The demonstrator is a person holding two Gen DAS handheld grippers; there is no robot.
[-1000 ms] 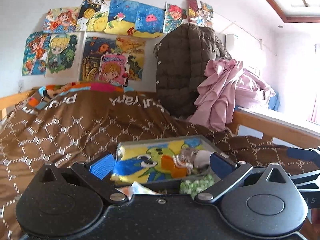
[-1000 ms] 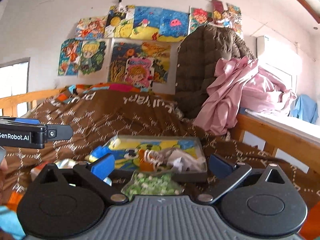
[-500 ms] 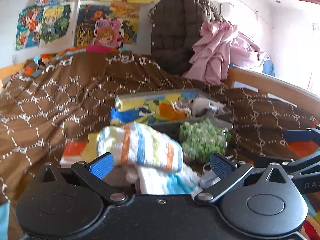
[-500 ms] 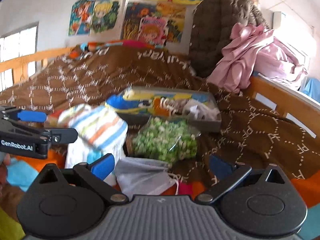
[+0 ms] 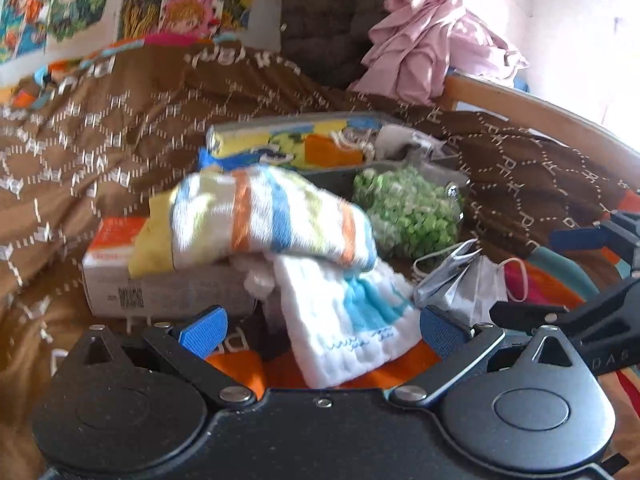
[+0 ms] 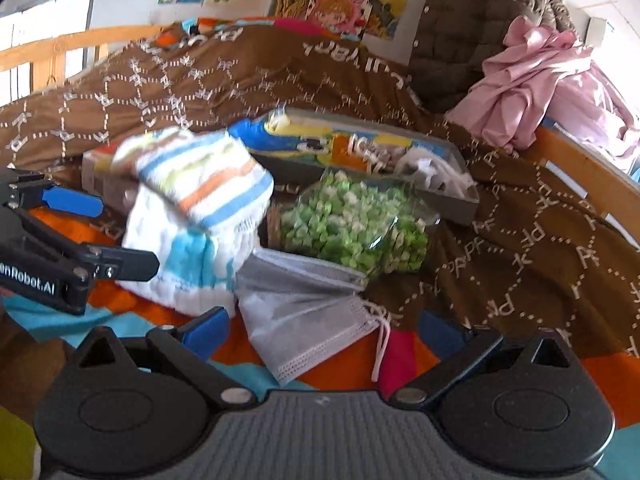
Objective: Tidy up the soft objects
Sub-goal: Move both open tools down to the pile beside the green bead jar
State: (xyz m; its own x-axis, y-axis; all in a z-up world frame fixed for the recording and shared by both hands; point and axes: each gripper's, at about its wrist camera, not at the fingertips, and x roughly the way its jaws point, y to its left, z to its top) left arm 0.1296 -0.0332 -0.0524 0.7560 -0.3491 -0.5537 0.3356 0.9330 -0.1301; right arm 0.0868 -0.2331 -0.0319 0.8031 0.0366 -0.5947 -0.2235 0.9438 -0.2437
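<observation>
A striped towel [image 5: 264, 220] [image 6: 196, 176] lies on top of a tissue box [image 5: 160, 288], and a white-and-blue cloth [image 5: 344, 320] [image 6: 188, 268] hangs below it. My left gripper [image 5: 322, 328] is open, with that cloth's lower end between its fingers but not clamped. A grey face mask [image 6: 304, 320] [image 5: 464, 284] lies on the orange bedding in front of my open right gripper [image 6: 324, 332]. Just behind the mask is a clear bag of green pieces [image 6: 352, 228] [image 5: 408, 212]. Further back, a grey tray [image 6: 460, 200] [image 5: 360, 172] holds a colourful cloth and white items.
A brown patterned quilt [image 5: 120, 120] covers the bed. A pink garment [image 6: 532, 80] and a brown quilted jacket [image 6: 472, 28] pile up at the back right by the wooden rail [image 6: 580, 164]. Drawings hang on the wall [image 5: 80, 8]. Each gripper shows at the edge of the other's view.
Both views have dropped from the wall and tray to the pile in front. The towels, mask and green bag now sit close before the open fingers.
</observation>
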